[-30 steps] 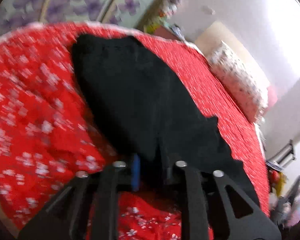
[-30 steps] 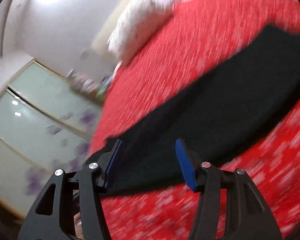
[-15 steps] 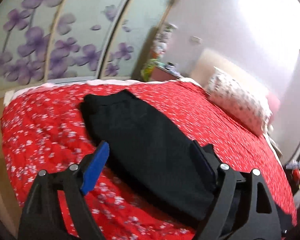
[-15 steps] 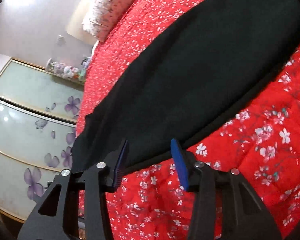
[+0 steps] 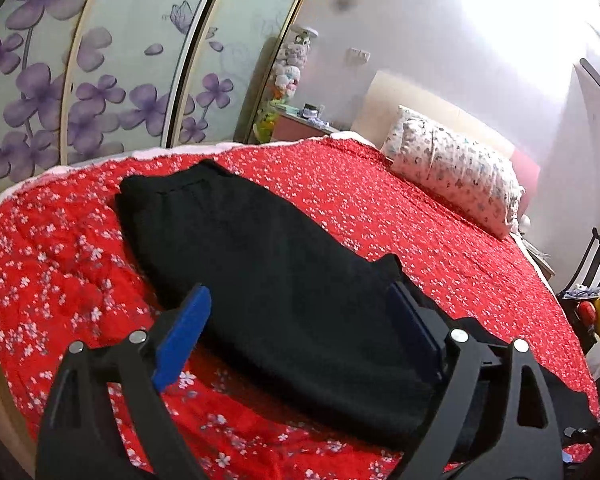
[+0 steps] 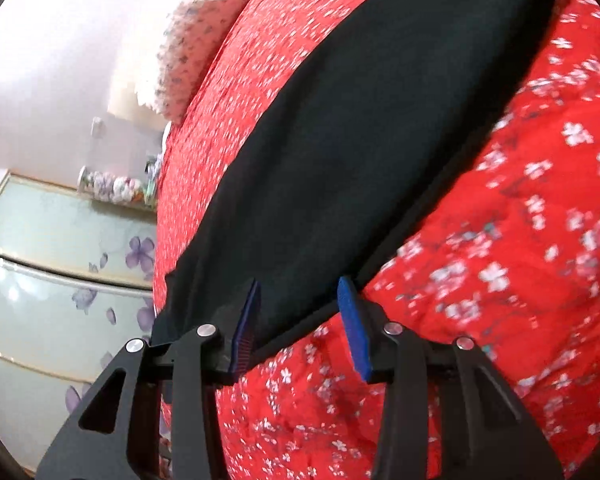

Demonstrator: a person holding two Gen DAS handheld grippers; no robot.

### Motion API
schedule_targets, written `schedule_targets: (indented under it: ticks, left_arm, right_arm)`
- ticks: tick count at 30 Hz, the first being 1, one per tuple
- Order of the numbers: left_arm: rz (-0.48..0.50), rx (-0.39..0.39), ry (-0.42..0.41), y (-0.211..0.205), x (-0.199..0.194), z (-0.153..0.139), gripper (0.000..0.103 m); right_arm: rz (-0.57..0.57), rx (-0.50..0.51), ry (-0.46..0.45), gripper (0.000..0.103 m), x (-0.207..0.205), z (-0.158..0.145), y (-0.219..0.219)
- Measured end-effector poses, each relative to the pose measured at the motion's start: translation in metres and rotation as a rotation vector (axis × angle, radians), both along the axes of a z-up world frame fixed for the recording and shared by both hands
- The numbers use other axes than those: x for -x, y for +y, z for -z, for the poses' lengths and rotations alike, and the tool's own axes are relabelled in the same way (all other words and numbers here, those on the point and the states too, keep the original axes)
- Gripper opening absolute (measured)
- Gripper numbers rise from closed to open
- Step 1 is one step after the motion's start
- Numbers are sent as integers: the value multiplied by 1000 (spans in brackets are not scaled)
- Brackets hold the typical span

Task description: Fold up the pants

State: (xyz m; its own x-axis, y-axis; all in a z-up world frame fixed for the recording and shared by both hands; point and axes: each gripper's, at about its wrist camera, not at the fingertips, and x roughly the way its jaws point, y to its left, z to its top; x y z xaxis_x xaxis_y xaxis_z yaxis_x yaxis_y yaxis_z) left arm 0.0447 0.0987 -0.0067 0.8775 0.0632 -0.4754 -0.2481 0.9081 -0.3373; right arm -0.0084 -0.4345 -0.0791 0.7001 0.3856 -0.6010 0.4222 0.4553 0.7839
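Black pants [image 5: 260,256] lie lengthwise, folded in half, on a red flowered bedspread [image 5: 420,220]. My left gripper [image 5: 296,292] hovers above their near end, its jaws opening wide, and nothing is pressed between the blue pads [image 5: 180,336]. In the right wrist view the pants [image 6: 360,140] run diagonally from lower left to upper right. My right gripper [image 6: 299,282] sits low at their long edge near one end. It is partly open, with the cloth's edge lying in the gap and the pads not pressing on it.
A flowered pillow [image 5: 452,168] lies at the head of the bed. Sliding wardrobe doors with purple flowers [image 5: 100,80] stand beyond the far edge, with a small nightstand [image 5: 296,124] beside them. A dark rack with clutter [image 5: 592,272] stands at the right.
The left gripper let go of the pants' end, opened wide and drew back upward. The right gripper narrowed and sank closer to the pants' edge.
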Motion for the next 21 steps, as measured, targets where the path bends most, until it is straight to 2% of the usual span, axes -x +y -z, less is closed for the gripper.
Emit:
schedule_targets:
  ticks: [5,8,9,10,11,12,15,17,18,21]
  left_arm:
    - [16,12,10,0,-2,4,89]
    - [28,12,18,-2,-2,5,90]
    - [29,11,19,-3,-2,5,91]
    - [31,8,20,-4,-3,6,91]
    - [32,5,21,-5,-3,6,91]
    - [33,4,22,-5,-3,6,91]
    - [31,13,20,-3,-3,6,91]
    - [29,26,19,-2,-3,6,91]
    - [29,31,20,-1,-3,6,91]
    - [35,38,28,-1,-5,7,91]
  right_arm:
    - [52,-24,-19,42,0,4,-9]
    - [68,-1,-36,42,-3,2,-11]
    - [72,24,-45,38,-4,0,-10]
    - [75,42,-50,30,-5,-1,-10]
    - [81,63,-56,14,-6,-4,-9]
    - [83,75,-65,9,-4,-6,-11]
    - [73,117,-150,6,3,-23,-8]
    - [79,164,-165,6,7,-30,-7]
    - [82,180,-154,6,7,-30,-7]
    - [63,187,-8,6,-1,-7,-12]
